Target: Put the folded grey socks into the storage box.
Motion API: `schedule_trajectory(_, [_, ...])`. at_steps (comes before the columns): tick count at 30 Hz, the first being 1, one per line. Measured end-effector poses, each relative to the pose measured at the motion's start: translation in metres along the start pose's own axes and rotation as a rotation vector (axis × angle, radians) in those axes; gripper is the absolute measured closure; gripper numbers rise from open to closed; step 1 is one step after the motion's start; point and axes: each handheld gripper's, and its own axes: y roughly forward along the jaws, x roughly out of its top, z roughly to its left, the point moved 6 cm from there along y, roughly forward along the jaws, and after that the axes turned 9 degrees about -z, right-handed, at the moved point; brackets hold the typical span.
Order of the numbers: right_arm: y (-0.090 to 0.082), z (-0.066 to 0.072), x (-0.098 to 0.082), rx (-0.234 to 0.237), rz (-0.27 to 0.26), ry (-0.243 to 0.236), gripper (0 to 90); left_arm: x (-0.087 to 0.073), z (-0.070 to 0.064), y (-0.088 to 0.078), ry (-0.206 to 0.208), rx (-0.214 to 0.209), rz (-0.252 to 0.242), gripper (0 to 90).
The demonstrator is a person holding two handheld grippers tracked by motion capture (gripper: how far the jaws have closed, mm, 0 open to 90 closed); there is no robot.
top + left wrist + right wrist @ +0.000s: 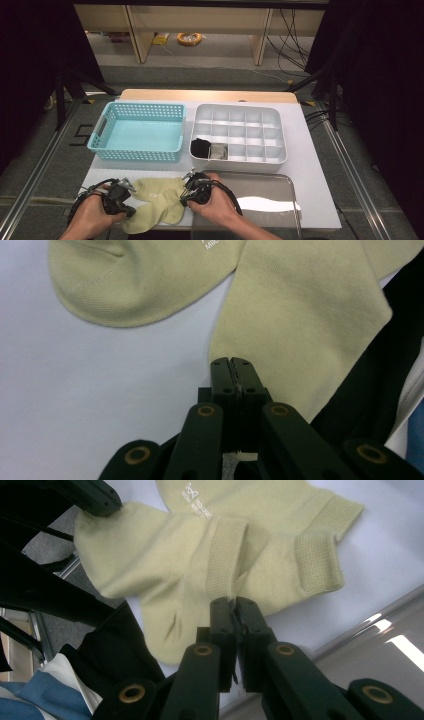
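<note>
A pair of pale yellow-green socks [155, 202] lay crumpled on the white tabletop [310, 190] at its near edge, between the person's two hands. The left tool [131, 189] sat at the socks' left side; in the left gripper view its jaws were pressed together on the edge of one sock [300, 330]. The right tool [188, 184] sat at the socks' right side, and in the right gripper view its jaws were pinched together on the sock fabric [210, 565] just below a ribbed cuff. A shiny metal tray [270, 200] lay just right of the socks. Farther back stood a light blue basket [137, 131] and a white divided box [240, 132], side by side.
</note>
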Motion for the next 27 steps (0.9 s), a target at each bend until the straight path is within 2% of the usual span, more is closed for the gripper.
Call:
schedule_trajectory(4, [-0.007, 0.001, 0.004, -0.002, -0.020, 0.004, 88.0, 0.004, 0.000, -0.008, -0.017, 0.001, -0.046, 89.3])
schedule_trajectory(10, [-0.019, 0.002, 0.014, -0.001, -0.071, 0.005, 88.1, 0.016, 0.011, -0.025, -0.001, 0.037, -0.093, 89.3])
schedule_trajectory(14, [-0.025, -0.002, 0.020, -0.014, -0.108, 0.012, 88.1, 0.033, 0.020, -0.029, 0.026, 0.053, -0.113, 89.3])
schedule_trajectory(18, [-0.026, -0.011, 0.023, -0.040, -0.121, 0.033, 88.0, 0.051, 0.029, -0.022, 0.048, 0.060, -0.118, 89.2])
schedule_trajectory(20, [-0.026, -0.013, 0.021, -0.061, -0.097, 0.081, 88.0, 0.058, 0.033, -0.017, 0.060, 0.063, -0.105, 89.2])
schedule_trajectory(21, [-0.026, -0.015, 0.021, -0.068, -0.096, 0.087, 87.9, 0.061, 0.035, -0.014, 0.056, 0.061, -0.098, 89.1])
schedule_trajectory(22, [-0.024, -0.015, 0.021, -0.055, -0.101, 0.088, 87.9, 0.064, 0.036, -0.011, 0.060, 0.062, -0.089, 89.1])
schedule_trajectory(24, [-0.023, -0.018, 0.020, -0.064, -0.096, 0.092, 87.9, 0.069, 0.040, -0.007, 0.058, 0.070, -0.084, 89.0])
schedule_trajectory(25, [-0.021, -0.021, 0.020, -0.064, -0.112, 0.065, 87.8, 0.072, 0.041, -0.005, 0.056, 0.073, -0.086, 89.0])
schedule_trajectory(26, [-0.019, -0.022, 0.020, -0.063, -0.113, 0.062, 87.7, 0.074, 0.044, -0.003, 0.073, 0.082, -0.080, 89.0])
schedule_trajectory(27, [-0.018, -0.023, 0.020, -0.060, -0.109, 0.068, 87.6, 0.075, 0.045, -0.001, 0.074, 0.086, -0.079, 89.0])
